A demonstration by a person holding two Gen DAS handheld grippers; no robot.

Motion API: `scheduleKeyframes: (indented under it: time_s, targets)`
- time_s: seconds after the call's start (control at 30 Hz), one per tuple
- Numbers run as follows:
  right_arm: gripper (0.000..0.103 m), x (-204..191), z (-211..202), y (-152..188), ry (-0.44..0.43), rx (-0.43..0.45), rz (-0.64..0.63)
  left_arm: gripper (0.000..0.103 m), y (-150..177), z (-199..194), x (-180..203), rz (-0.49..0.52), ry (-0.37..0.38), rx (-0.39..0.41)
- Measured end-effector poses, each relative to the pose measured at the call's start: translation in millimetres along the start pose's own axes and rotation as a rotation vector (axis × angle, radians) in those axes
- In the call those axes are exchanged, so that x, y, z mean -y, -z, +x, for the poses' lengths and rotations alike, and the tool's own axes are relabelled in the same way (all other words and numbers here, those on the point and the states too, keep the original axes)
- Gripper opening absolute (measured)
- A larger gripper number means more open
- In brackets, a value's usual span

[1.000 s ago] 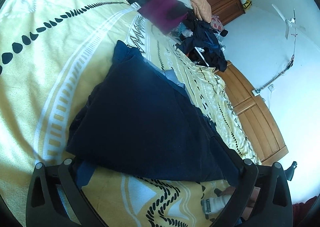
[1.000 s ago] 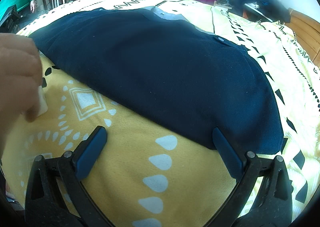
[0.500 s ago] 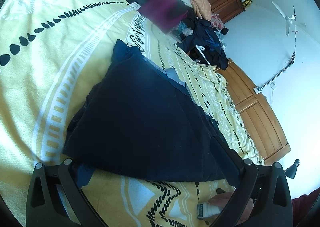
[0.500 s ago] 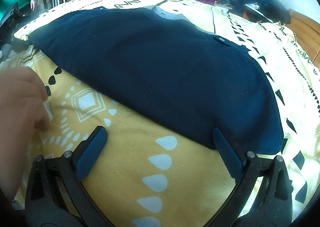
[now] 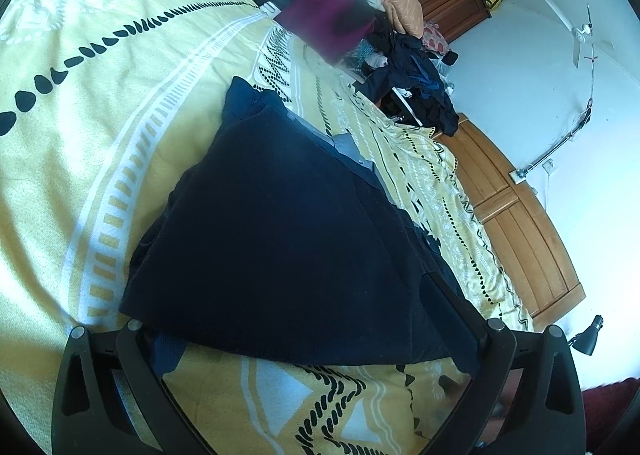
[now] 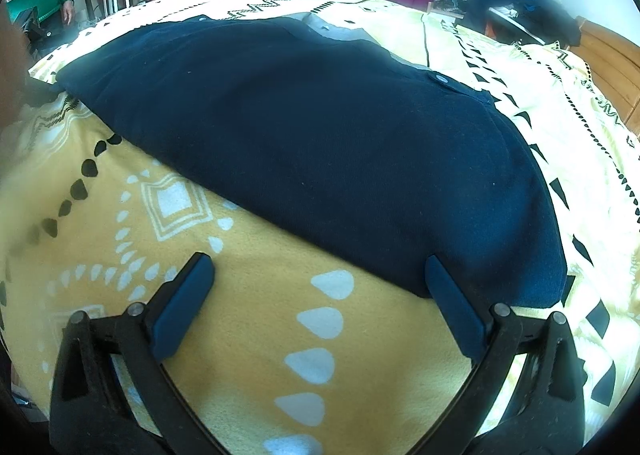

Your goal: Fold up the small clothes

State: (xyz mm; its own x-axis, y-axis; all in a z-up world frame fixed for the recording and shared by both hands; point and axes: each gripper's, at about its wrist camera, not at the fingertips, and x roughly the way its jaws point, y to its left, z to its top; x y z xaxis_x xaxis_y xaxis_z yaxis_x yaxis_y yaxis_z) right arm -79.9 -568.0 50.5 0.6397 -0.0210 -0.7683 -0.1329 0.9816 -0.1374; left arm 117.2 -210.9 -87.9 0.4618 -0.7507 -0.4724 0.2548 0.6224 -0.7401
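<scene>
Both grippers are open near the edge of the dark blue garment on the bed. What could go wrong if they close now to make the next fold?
1. The navy garment lies in layers, so the right gripper may pinch only the top layer, and the fold could come apart.
2. The left gripper sits low at the hem and might also catch the yellow blanket.
3. The button near the far edge could end up inside the fold and leave a bump.
</scene>
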Motion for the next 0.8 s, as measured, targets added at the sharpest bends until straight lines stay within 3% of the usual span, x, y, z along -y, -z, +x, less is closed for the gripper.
scheduleKeyframes:
  time_s: [0.8]
  targets:
    - [0.103,1.0,0.2,-0.5,-0.001,-0.001,-0.001,0.103,1.6,-1.8,2.0,0.002,0.001,0.000]
